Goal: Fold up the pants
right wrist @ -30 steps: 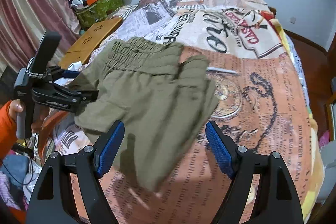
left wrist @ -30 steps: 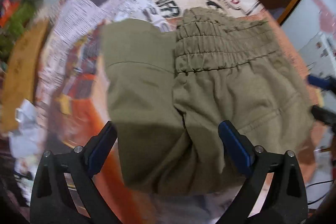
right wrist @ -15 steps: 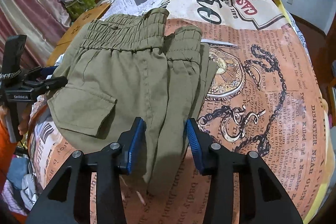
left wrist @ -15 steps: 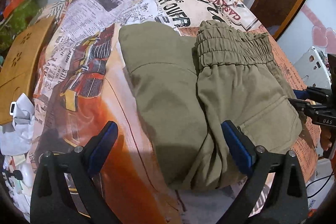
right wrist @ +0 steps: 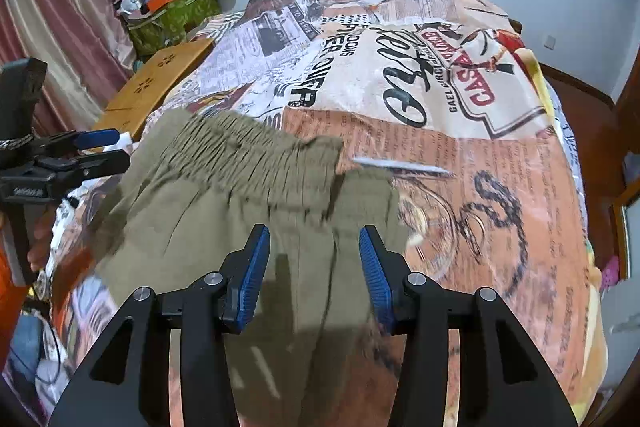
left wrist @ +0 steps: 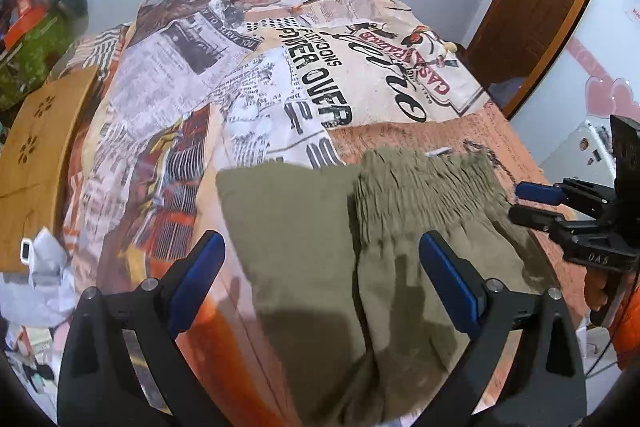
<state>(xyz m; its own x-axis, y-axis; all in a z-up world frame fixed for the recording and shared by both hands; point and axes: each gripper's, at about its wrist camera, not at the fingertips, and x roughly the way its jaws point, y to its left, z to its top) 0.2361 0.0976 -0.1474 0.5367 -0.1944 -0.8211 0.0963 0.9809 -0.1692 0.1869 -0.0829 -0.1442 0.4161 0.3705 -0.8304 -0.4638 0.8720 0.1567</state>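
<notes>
Pants (left wrist: 320, 247): olive, folded into a stacked bundle, ruched elastic waistband at far edge, lying on the bed (left wrist: 280, 75) near its front edge. Left gripper (left wrist: 320, 283): fingers wide apart, above the cloth. Right gripper (right wrist: 314, 275): fingers parting slightly, pants beneath, unclamped.

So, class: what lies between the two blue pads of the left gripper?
The folded olive pants, lying on the printed bedspread beyond the open left gripper; the left wrist view shows it.
</notes>
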